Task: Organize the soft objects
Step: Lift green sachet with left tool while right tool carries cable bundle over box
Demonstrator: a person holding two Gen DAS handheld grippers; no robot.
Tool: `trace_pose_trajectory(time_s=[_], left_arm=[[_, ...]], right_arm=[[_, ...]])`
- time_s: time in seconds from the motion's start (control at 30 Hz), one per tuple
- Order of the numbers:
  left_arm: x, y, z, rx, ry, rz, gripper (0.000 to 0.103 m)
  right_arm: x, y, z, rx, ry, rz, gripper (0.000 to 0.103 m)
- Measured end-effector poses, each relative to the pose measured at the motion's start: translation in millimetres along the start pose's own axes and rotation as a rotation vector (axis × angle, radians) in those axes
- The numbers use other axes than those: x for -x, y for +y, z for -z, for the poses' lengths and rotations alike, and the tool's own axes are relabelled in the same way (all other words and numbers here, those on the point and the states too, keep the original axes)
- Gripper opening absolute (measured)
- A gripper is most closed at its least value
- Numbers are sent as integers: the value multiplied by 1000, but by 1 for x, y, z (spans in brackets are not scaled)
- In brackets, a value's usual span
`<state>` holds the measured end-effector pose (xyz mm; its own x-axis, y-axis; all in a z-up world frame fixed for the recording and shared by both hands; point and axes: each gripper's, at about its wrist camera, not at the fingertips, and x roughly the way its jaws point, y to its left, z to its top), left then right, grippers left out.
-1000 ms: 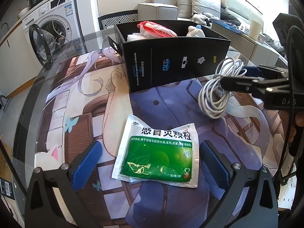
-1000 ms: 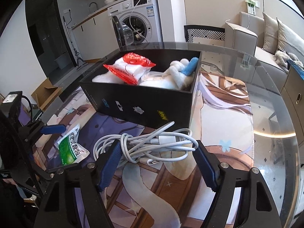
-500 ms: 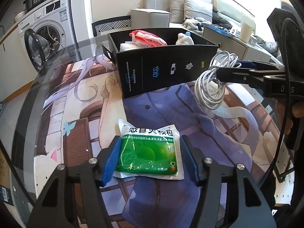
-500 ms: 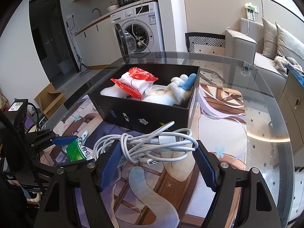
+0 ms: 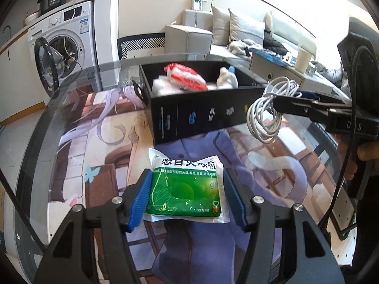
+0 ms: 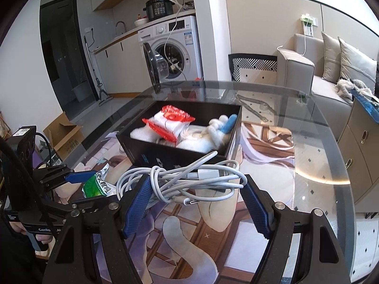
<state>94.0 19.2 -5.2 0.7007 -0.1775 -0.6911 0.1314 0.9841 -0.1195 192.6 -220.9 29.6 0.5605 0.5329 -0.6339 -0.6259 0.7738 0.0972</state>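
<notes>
The left gripper (image 5: 186, 197) has just closed its blue pads on the green medicine sachet (image 5: 184, 189) and lifted it off the table mat (image 5: 94, 156). The right gripper (image 6: 196, 197) clamps the coiled white cable (image 6: 182, 179). Both tilt downward, near the black box (image 6: 175, 158), so dropping in looks next.
</notes>
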Motion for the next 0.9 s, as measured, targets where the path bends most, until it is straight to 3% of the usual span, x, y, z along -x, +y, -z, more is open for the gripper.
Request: trace_pose_trajectory(time_s=[0.7,0.9], left_arm=[[12,4,-74,45,-167,41,60],[5,6,-92,51,-179,51,60]], right_arm=[[41,-9,-35,8,-206,149,77],[38,-8,-52,51,-211,173,77]])
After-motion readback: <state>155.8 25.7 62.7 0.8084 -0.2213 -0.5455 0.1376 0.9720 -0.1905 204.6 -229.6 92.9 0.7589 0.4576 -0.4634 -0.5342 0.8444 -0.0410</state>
